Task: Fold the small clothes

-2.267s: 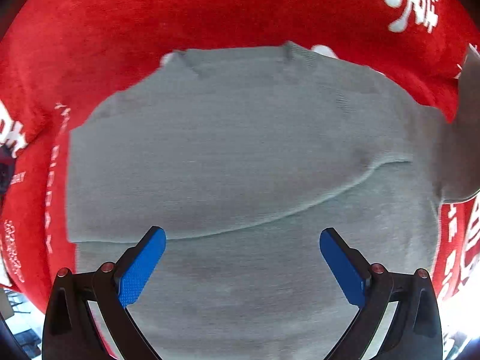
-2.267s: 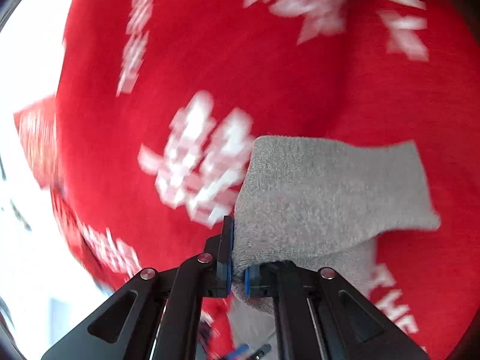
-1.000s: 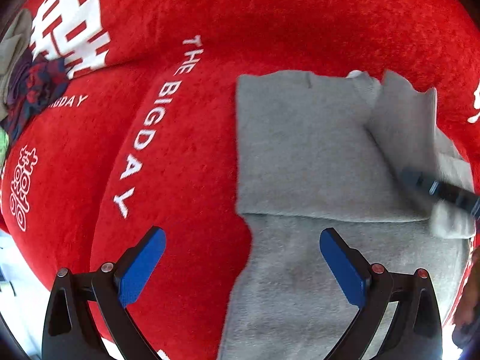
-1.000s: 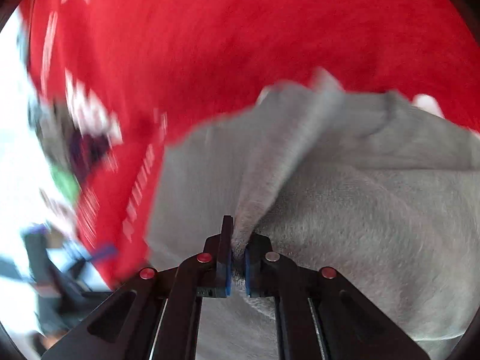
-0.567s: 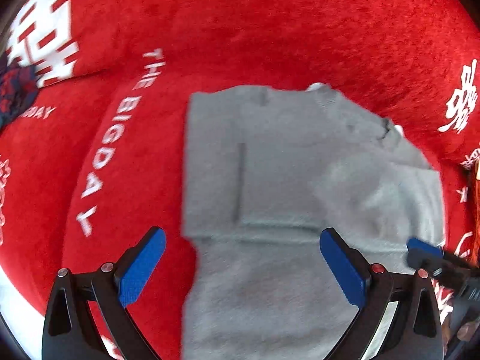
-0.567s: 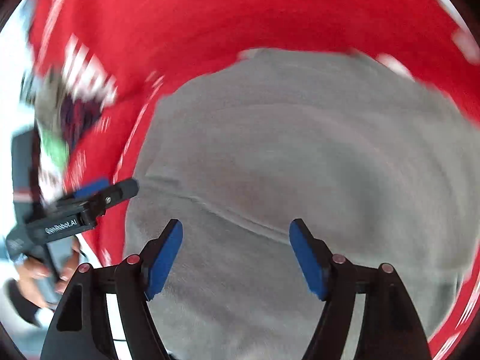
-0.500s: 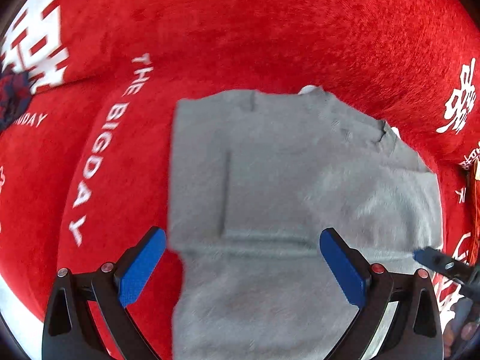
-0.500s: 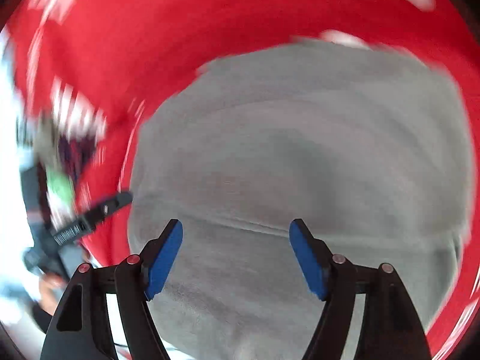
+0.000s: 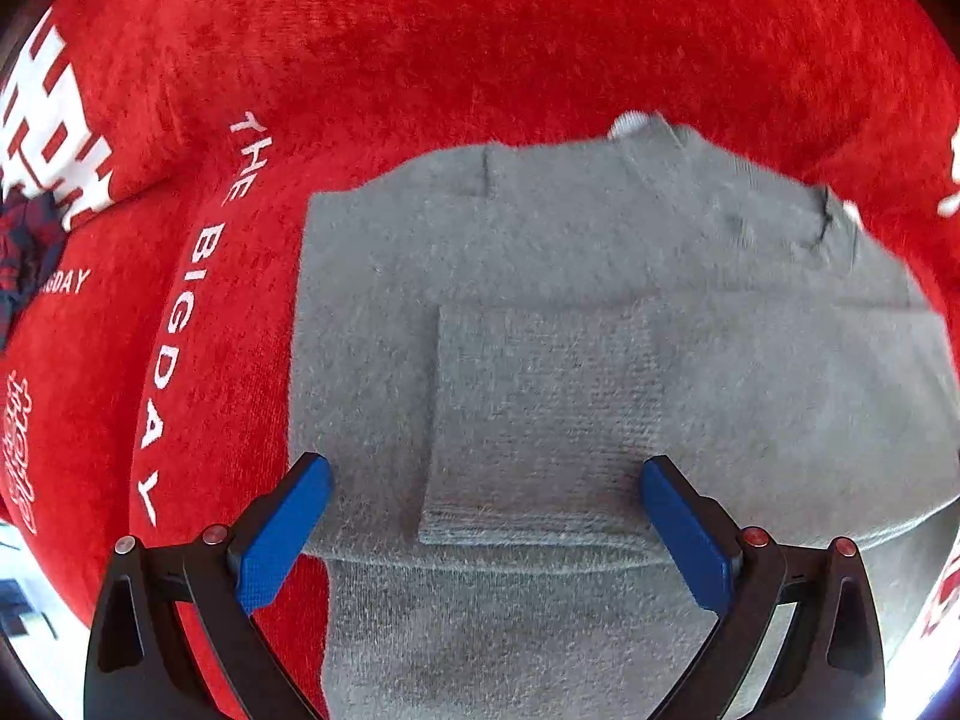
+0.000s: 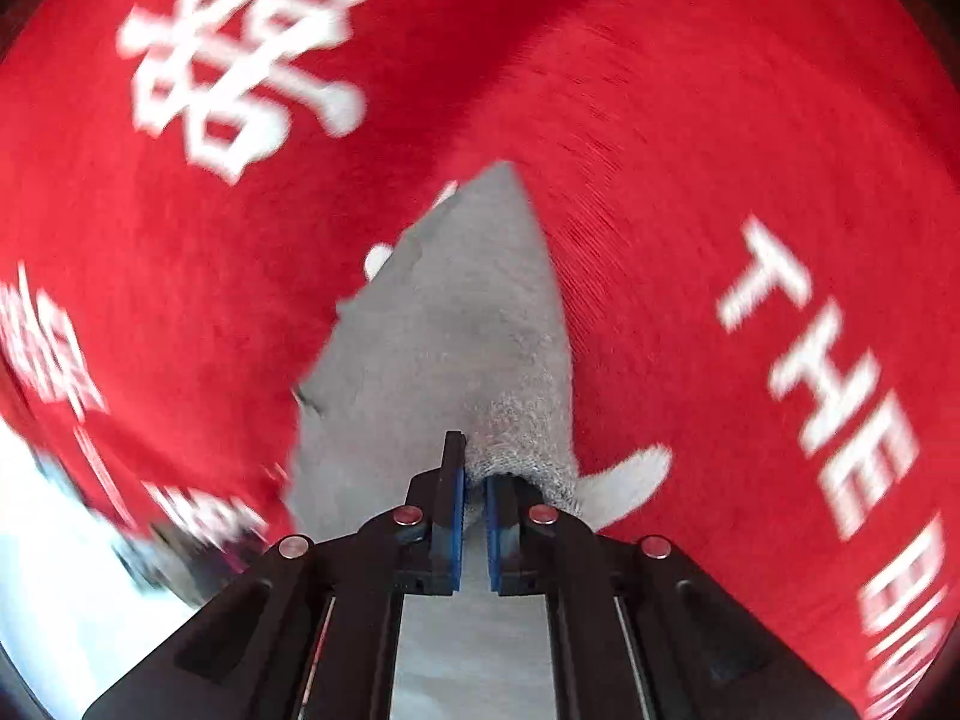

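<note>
The grey sweater [image 9: 540, 372] lies spread on a red plush cloth [image 9: 480, 42] printed with white lettering, its neckline toward the far side and a sleeve folded in across the chest as a flat rectangular panel.

The left tool [image 9: 480, 531] hangs over the near part of the sweater, pointed forward and down along the garment. Its two blue-padded fingers [image 9: 282, 531] stand wide apart, one over the sweater's left edge and the other over the body of the knit, with the folded sleeve panel lying between them. It grips nothing.

The right tool [image 10: 473, 507] is angled low along the cloth, its fingers drawn almost together with a bunch of grey knit pinched between the blue pads. From the pinch the sweater [image 10: 444, 330] stretches away in a narrowing wedge toward a far corner, lifted a little at the grip, so that fabric humps up just ahead of the pads. This view is motion-blurred, and the white lettering [image 10: 240, 54] on the red cloth [image 10: 660, 90] smears.

At the far left of the left tool's view a dark patterned piece of clothing [image 9: 27, 252] lies on the red cloth, well apart from the sweater.
</note>
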`<action>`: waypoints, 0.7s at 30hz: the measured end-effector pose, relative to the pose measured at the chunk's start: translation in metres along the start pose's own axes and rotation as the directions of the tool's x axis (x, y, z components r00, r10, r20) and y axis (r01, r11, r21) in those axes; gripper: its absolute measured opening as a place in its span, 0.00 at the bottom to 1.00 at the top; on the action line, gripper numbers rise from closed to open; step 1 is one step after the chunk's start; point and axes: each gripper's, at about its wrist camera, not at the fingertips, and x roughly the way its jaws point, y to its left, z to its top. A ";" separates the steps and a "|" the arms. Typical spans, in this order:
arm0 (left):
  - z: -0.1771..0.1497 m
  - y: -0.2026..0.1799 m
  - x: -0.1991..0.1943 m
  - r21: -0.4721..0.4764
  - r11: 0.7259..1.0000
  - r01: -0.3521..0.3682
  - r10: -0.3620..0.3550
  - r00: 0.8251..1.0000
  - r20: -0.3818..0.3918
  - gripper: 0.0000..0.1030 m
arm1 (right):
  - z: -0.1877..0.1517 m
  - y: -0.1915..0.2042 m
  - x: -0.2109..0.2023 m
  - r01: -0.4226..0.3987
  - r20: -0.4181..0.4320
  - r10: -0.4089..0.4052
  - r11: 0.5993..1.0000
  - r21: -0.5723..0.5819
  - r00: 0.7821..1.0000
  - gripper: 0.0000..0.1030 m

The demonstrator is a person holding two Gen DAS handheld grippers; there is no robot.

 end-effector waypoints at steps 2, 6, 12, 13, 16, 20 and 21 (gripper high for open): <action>-0.003 0.000 0.001 0.002 1.000 0.005 -0.005 1.000 0.006 1.00 | 0.006 -0.021 0.004 0.051 -0.054 -0.052 0.998 -0.022 0.997 0.06; -0.007 0.008 -0.006 -0.008 1.000 0.015 -0.015 1.000 -0.001 1.00 | 0.002 -0.032 0.002 0.013 -0.057 -0.012 1.000 0.020 0.998 0.05; -0.012 0.025 -0.013 -0.006 0.999 -0.054 0.054 0.999 -0.006 1.00 | -0.009 -0.032 -0.030 0.108 -0.068 -0.106 0.994 0.027 0.992 0.15; -0.012 0.028 -0.015 -0.013 0.998 -0.062 0.062 0.998 -0.003 1.00 | -0.010 -0.028 -0.034 0.128 -0.062 -0.127 0.992 0.005 0.990 0.17; -0.008 0.037 -0.025 -0.042 0.997 -0.066 0.067 0.997 0.031 1.00 | -0.010 -0.012 -0.045 0.159 -0.028 -0.162 0.984 -0.081 0.986 0.24; 0.005 0.031 -0.026 -0.017 0.996 -0.086 0.087 0.995 0.056 1.00 | -0.003 0.015 -0.040 0.192 -0.009 -0.198 0.958 -0.212 0.980 0.24; 0.008 0.029 -0.020 -0.007 0.996 -0.092 0.092 0.995 0.046 1.00 | -0.002 0.021 -0.034 0.204 -0.009 -0.212 0.950 -0.237 0.977 0.24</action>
